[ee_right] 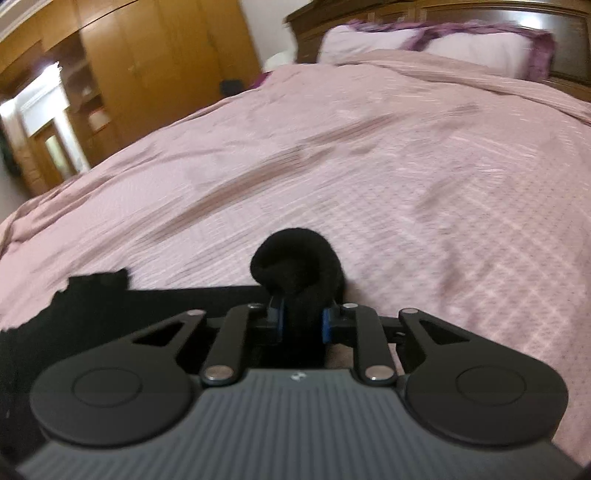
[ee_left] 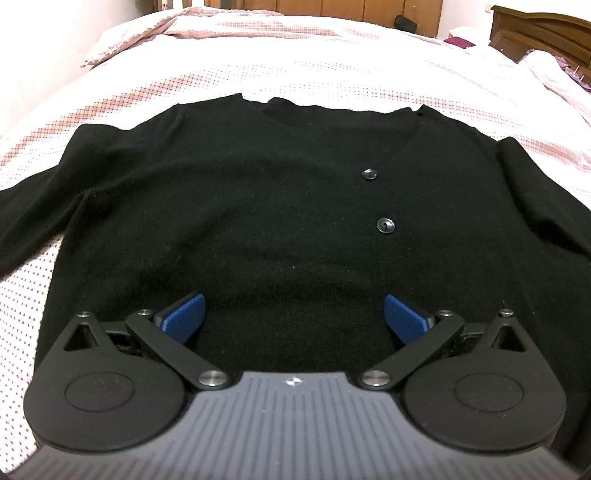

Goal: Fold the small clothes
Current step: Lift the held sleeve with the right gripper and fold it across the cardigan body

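A black buttoned cardigan [ee_left: 258, 206] lies spread flat, front up, on the pink bedspread [ee_left: 258, 66], with both sleeves out to the sides. My left gripper [ee_left: 294, 314] is open and empty, its blue pads [ee_left: 184, 317] wide apart just above the cardigan's lower body. My right gripper [ee_right: 301, 323] is shut on a bunched piece of the black cardigan [ee_right: 295, 266], which sticks up between its blue pads; more black fabric [ee_right: 92, 295] lies to its left. Which part of the cardigan it holds I cannot tell.
The bed stretches far ahead in both views. A dark wooden headboard [ee_right: 480, 22] and purple-edged pillows [ee_right: 443, 48] are at the far end. Wooden wardrobes [ee_right: 147, 66] stand beyond the bed's left edge. A folded blanket [ee_left: 166, 33] lies at the back.
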Available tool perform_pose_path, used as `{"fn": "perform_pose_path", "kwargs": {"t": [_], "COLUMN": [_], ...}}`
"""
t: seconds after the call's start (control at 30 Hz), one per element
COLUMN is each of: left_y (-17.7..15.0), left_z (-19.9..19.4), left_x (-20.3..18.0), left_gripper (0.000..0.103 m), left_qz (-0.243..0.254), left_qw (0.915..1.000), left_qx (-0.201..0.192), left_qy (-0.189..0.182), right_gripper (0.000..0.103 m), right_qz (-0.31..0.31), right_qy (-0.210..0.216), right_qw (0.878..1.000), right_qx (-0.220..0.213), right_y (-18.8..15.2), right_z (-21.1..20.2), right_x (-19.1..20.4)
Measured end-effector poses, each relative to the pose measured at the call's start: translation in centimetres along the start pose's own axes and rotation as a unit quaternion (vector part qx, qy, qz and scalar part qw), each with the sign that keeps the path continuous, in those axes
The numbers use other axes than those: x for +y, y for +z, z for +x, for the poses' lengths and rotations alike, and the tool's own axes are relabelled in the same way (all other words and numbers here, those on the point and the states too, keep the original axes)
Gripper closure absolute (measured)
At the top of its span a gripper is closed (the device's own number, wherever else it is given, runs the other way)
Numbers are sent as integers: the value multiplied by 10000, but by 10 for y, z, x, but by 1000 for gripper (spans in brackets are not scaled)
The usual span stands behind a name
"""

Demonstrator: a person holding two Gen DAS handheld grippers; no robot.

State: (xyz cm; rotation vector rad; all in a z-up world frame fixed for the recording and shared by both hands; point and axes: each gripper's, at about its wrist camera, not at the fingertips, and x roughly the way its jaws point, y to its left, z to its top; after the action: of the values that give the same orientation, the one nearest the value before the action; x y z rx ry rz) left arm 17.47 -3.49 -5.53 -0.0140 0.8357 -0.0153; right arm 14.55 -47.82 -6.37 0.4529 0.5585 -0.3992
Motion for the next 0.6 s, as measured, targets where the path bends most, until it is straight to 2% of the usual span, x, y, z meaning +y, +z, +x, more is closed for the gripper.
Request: {"fn": "perform_pose_path", "kwargs": {"t": [0.1,0.2,0.27,0.33,0.4,0.6], "left_y": [0,0,0,0,1,6], "left_z": [0,0,0,0,-1,-5], "left_x": [-1,-2,-2,-2,-2,0], "left_gripper": [0,0,0,0,0,0], "left_qz": [-2,-3,-9,-20,-8,-33], "left_qw": [10000,10000,10000,10000,10000,10000], "left_qx": [-23,-30,-29,-30,-33,64], "left_qy": [18,28,27,33,36,11], "right_gripper": [81,79,75,65,61,62], "right_qz": [292,586,759,868,847,543], "right_qy": [-50,226,395,586,657,433], "right_qw": [9994,9978,9962,9943,9941,9973], "right_qx": [197,201,173,184,183,222], "right_y": [-7,-14,-15,-16,-16,-13], "right_z": [12,16,17,18,18,20], "right_x": [-21,-35,-41,-44,-44,-32]}}
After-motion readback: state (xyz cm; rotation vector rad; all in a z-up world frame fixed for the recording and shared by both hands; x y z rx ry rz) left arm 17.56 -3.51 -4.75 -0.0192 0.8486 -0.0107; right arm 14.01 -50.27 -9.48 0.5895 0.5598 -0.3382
